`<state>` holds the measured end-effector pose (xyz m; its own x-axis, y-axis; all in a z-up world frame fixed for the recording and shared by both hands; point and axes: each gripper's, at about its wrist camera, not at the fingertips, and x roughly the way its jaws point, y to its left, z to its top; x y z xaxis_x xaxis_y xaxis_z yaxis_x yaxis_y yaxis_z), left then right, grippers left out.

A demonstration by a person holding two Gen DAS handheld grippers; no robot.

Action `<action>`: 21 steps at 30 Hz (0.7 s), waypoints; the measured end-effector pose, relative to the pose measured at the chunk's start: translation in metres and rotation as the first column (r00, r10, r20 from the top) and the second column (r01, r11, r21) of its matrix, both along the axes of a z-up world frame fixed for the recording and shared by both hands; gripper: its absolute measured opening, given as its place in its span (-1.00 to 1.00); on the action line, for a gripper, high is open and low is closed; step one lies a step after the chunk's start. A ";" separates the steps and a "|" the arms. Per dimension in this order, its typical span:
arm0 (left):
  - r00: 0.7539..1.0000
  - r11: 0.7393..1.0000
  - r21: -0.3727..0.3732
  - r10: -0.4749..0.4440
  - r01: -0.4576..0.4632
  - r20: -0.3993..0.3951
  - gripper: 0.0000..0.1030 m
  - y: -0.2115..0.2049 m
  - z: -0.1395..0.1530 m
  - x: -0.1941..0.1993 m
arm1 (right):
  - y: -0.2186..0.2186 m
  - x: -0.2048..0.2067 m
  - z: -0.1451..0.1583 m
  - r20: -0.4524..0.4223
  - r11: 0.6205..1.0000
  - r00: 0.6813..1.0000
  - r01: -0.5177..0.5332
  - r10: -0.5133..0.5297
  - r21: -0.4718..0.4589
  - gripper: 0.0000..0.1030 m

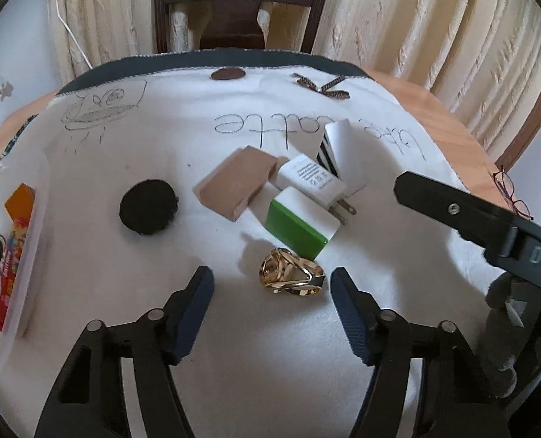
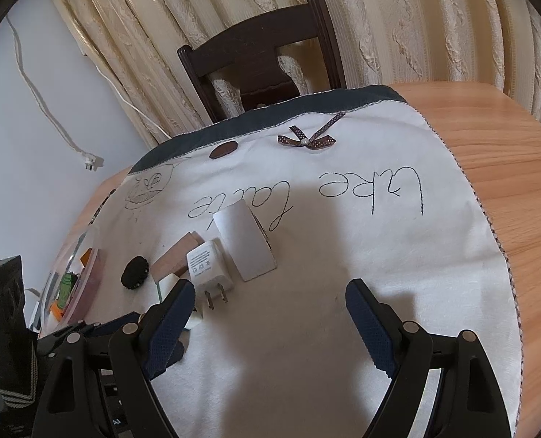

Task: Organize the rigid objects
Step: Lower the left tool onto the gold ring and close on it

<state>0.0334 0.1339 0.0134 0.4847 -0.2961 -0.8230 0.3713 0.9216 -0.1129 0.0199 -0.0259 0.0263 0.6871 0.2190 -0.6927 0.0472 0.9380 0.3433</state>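
White cloth [image 1: 124, 328] bears one gold ring [image 1: 291, 276], two chargers, one wooden block [image 1: 234, 186]; both tools spread, empty.

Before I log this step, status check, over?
Both tools open, empty. Left tool lined up on gold ring. Green-and-white block close behind ring.

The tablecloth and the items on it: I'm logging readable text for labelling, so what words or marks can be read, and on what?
"take care": stitched on the white tablecloth, loopy script, my best reading.
"DAS": on the right tool's body, cut off by the frame edge.
White charger: printed lines, too small to read.
Packets in the clear bin: print too blurred.
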 end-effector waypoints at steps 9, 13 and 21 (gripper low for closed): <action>1.000 1.000 -0.021 -0.017 0.017 0.009 -0.14 0.000 0.000 -0.002 | 0.003 0.000 -0.002 -0.010 1.000 1.000 -0.008 0.008 -0.008 0.70; 0.999 0.999 -0.025 -0.028 0.029 0.017 -0.25 -0.001 0.001 -0.006 | 0.005 0.000 -0.003 -0.014 1.000 1.000 -0.010 0.010 -0.014 0.70; 0.999 1.000 -0.026 0.008 -0.008 0.035 -0.29 0.005 0.002 -0.009 | 0.006 0.001 -0.005 -0.020 1.000 1.000 -0.015 0.015 -0.019 0.70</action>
<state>0.0246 0.1393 0.0151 0.5153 -0.3127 -0.7979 0.3680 0.9216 -0.1235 0.0207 -0.0199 0.0208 0.6698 0.2158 -0.7105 0.0399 0.9450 0.3246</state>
